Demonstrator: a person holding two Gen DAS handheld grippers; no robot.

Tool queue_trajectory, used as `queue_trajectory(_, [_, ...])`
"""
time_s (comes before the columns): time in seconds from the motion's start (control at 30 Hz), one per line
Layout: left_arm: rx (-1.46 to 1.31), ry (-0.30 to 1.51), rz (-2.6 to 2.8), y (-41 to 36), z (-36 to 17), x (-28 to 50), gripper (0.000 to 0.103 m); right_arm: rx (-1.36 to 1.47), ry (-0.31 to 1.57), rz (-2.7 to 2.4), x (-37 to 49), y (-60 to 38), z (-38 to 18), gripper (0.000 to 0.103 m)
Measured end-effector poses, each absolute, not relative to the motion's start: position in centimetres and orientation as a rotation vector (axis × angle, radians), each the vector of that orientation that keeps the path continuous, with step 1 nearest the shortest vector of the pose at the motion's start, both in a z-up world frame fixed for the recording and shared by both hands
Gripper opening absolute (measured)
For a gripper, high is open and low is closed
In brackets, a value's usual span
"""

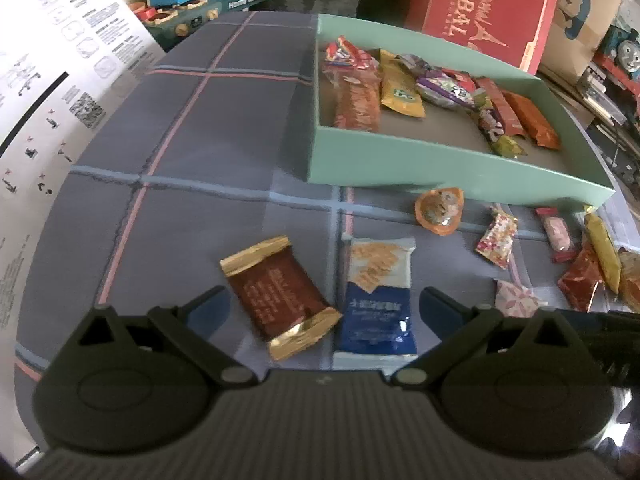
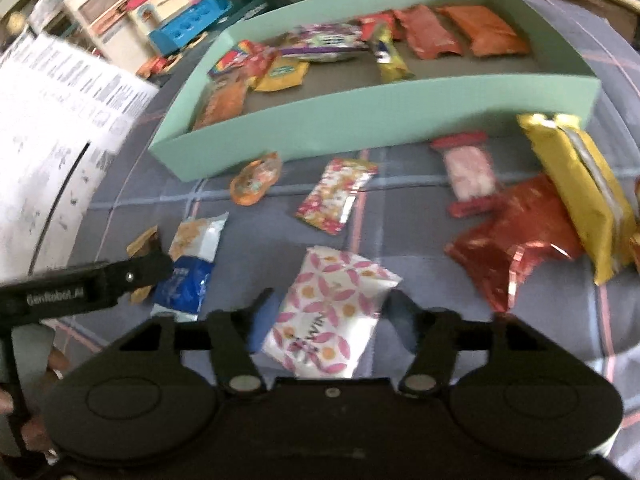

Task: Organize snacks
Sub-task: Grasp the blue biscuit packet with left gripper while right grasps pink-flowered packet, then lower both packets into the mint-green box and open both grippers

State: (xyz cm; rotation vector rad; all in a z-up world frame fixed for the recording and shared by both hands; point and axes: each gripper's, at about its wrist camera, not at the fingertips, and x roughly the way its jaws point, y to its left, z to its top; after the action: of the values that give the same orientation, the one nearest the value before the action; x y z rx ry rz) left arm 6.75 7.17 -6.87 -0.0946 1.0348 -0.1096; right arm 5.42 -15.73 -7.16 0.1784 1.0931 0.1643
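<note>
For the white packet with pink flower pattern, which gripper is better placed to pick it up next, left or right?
Right. The right gripper already has the white pink-patterned packet between its open fingers. The left gripper hovers over the brown bar and blue packet instead.

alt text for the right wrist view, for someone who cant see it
The right gripper hangs over a white packet with pink petal print, which lies between its open fingers on a plaid cloth. Beyond lie more loose snacks and a mint green box already holding several packets. The left gripper reaches in from the left edge.
</note>
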Motion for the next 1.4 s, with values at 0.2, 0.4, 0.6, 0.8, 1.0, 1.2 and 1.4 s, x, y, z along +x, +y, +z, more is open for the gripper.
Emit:
queue_trajectory(0.2, [-0.131,1.057,-0.089,8.0,-7.3,7.3,0.103,-0.047,1.025,0.175,4.3,-12.9,-7.6,0.063])
queue_trajectory(0.4, [-0.106,1.044,-0.137,6.1,-6.9,7.6,0.100,-0.030,1.011,0.147,3.8,-15.4,-7.3,0.052])
queue_trajectory(0.6, [-0.033,1.073,-0.217,3.0,-7.6,8.4,0.063,0.002,0.992,0.110,3.0,-17.7,-7.5,0.053])
queue_trajectory(0.8, [0.010,1.085,-0.184,2.4,-8.5,9.0,0.067,-0.017,0.981,0.115,2.9,-17.6,-7.6,0.056])
queue_trajectory(1.0, [0.011,1.066,-0.192,2.1,-8.1,8.8,0.037,0.002,0.968,0.129,2.7,-17.6,-7.4,0.049])
queue_trajectory(1.2, [-0.008,1.057,-0.190,2.9,-7.3,7.9,0.037,0.133,0.984,0.117,2.4,-19.6,-6.7,0.049])
queue_trajectory(1.4, [-0.031,1.001,-0.209,3.2,-4.8,7.4,0.037,0.205,0.964,0.127,2.6,-20.7,-5.0,0.049])
